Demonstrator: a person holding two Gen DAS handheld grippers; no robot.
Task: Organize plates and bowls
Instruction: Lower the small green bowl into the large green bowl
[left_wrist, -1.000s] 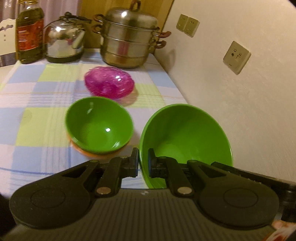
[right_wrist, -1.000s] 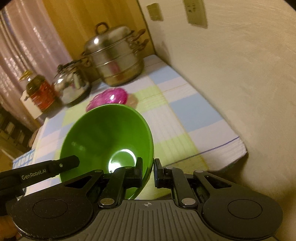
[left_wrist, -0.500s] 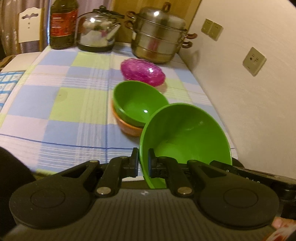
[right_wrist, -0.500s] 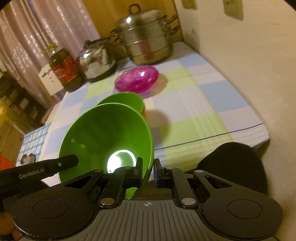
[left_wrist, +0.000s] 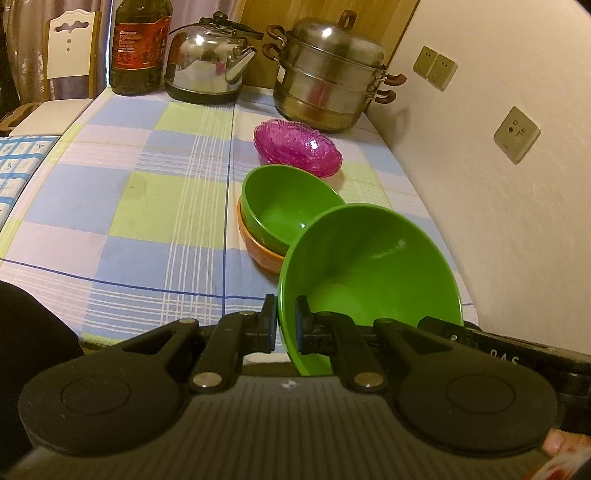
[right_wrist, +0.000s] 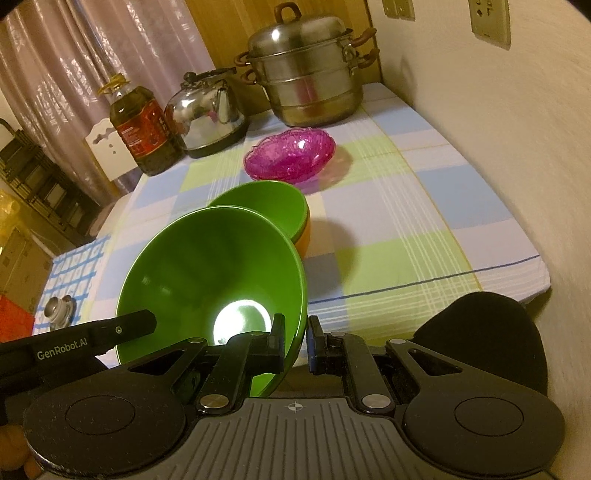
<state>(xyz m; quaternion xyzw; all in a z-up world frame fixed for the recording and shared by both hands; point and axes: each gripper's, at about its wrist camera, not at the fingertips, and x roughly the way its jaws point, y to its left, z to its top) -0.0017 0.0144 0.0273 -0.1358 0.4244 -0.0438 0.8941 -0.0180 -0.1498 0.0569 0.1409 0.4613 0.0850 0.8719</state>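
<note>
Pulled back from table edge: big green bowl (left_wrist: 369, 266), rim clamped by left gripper (left_wrist: 285, 326) and right gripper (right_wrist: 296, 341). Next, likely: nesting onto stacked bowls (left_wrist: 284, 218).

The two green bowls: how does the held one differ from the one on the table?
The large green bowl is wider, tilted, and pinched at its rim by both the left gripper and right gripper. The small green bowl sits upright, nested in an orange bowl. Both are glossy green.
</note>
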